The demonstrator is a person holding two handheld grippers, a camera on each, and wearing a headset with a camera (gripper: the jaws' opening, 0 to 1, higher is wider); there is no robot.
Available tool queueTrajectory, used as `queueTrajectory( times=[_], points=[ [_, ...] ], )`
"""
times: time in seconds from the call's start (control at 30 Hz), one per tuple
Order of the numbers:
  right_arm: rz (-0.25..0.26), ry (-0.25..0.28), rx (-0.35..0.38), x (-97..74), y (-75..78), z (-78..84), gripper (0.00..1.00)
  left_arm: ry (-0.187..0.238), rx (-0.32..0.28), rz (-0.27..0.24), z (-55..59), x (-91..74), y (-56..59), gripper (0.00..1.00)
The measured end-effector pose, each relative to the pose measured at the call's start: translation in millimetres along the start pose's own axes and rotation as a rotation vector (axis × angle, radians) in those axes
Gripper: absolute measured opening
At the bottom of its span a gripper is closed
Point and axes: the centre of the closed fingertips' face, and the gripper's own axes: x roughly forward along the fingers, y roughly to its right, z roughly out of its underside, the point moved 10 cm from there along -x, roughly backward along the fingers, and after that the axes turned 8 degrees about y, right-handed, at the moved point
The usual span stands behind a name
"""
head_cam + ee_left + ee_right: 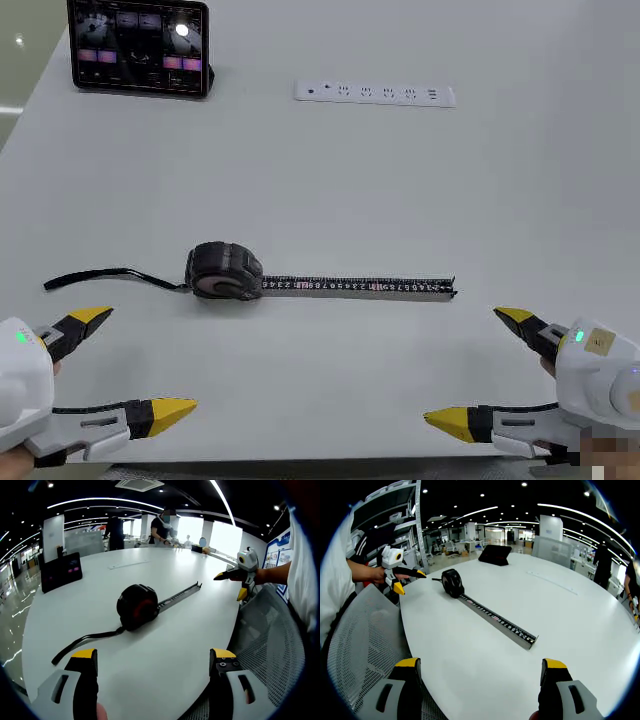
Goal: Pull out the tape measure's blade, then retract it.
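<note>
A black tape measure (224,272) lies on the white table (330,180), its blade (360,287) pulled out to the right and flat on the surface. A black wrist strap (100,276) trails to the left. My left gripper (128,368) hovers open at the near left, short of the case (137,606). My right gripper (484,368) is open at the near right, just short of the blade's end hook (532,641). Neither gripper touches the case (452,582) or the blade. The right gripper (235,577) shows in the left gripper view, the left gripper (400,572) in the right gripper view.
A dark tablet (140,47) stands at the far left of the table. A white power strip (375,93) lies at the far middle. A mesh chair (365,645) sits at the near table edge. People stand in the background (162,527).
</note>
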Motion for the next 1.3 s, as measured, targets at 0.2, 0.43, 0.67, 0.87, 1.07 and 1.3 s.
queueTrajectory(
  times=[0.2, 0.43, 0.67, 0.87, 1.07, 1.3],
  points=[
    [0.002, -0.002, -0.002, -0.4, -0.6, 0.2, 0.99, 0.002, 0.001, -0.001, -0.7, 0.1, -1.1, 0.9],
    [0.002, 0.002, -0.006, 1.6, 1.4, -2.4, 0.98, 0.005, -0.002, -0.001, -1.9, 1.9, -1.7, 0.9],
    [-0.001, 0.005, -0.009, 5.2, 5.7, -4.3, 0.98, 0.002, 0.002, -0.004, -6.1, 10.5, -6.1, 0.9],
    [-0.003, 0.006, -0.011, 7.2, 9.0, -5.7, 0.98, 0.003, 0.003, -0.001, -10.5, 16.0, -8.5, 0.9],
    [-0.004, 0.007, -0.019, 9.0, 14.9, -8.6, 0.97, 0.007, 0.0, -0.003, -14.6, 21.3, -10.7, 0.9],
    [-0.003, 0.004, -0.036, 11.6, 21.9, -11.5, 0.96, 0.009, -0.007, -0.006, -19.2, 29.5, -13.2, 0.9]
  ],
)
